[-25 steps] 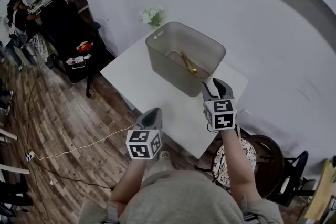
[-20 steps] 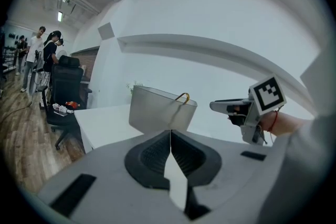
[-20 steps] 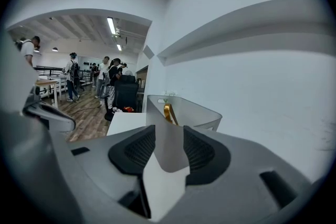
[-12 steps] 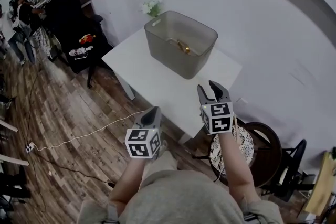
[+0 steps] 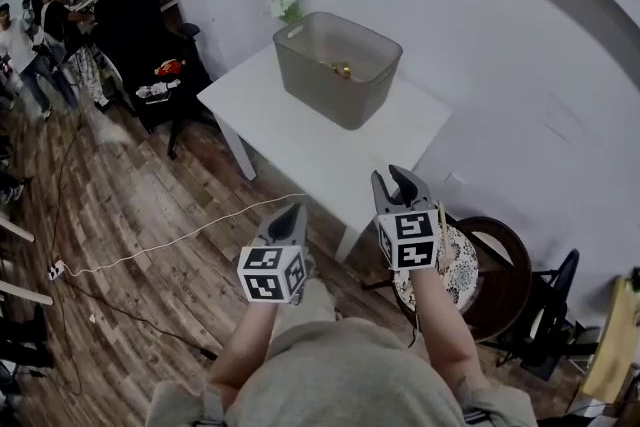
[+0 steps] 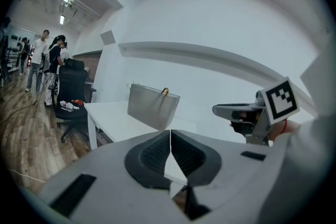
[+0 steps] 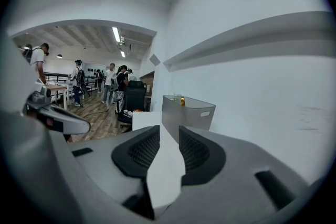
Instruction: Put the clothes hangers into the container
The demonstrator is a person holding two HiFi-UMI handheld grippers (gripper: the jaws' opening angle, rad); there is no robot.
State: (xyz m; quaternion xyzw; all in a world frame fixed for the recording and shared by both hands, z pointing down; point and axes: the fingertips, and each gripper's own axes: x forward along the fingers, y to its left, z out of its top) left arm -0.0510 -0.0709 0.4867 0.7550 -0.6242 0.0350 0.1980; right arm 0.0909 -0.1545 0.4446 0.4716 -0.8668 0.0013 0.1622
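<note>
A grey plastic container (image 5: 338, 65) stands at the far end of the white table (image 5: 300, 150). A gold hanger (image 5: 342, 70) lies inside it, and its hook pokes above the rim (image 6: 165, 92) (image 7: 182, 101). Both grippers hang in the air on my side of the table, off its near corner and well away from the container. My left gripper (image 5: 293, 210) (image 6: 170, 136) is shut with nothing in it. The jaws of my right gripper (image 5: 398, 180) (image 7: 169, 134) are closing; a gap still shows between them, and nothing is in it.
A round stool with a patterned cushion (image 5: 455, 275) stands under my right arm, a dark chair (image 5: 550, 315) beyond it. A black office chair (image 5: 140, 45) and several people are at the far left. White flowers (image 5: 285, 8) sit behind the container. A cable (image 5: 170, 240) crosses the wooden floor.
Both grippers have drawn back from the table towards my body, so the table and container now sit farther off. The right jaws have narrowed. The left gripper stays shut.
</note>
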